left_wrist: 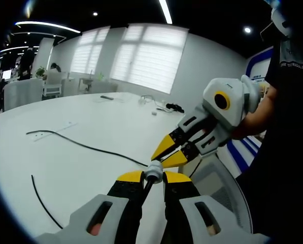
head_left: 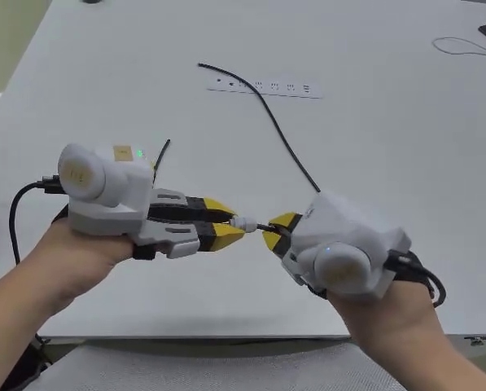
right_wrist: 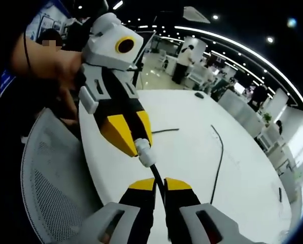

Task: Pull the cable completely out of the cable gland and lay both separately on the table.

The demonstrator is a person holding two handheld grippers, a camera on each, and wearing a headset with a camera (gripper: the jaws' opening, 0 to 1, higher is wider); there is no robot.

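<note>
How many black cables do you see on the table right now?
2. A long cable runs across the power strip to the right tongs; a short cable lies beyond the left tongs, which hold the gland. More may be hidden behind them.

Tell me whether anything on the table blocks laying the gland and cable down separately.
Nothing visible does. The gland sits in the left tongs and the cable in the right tongs, above bare table. The strip lies farther back, under the cable's far part.
</note>
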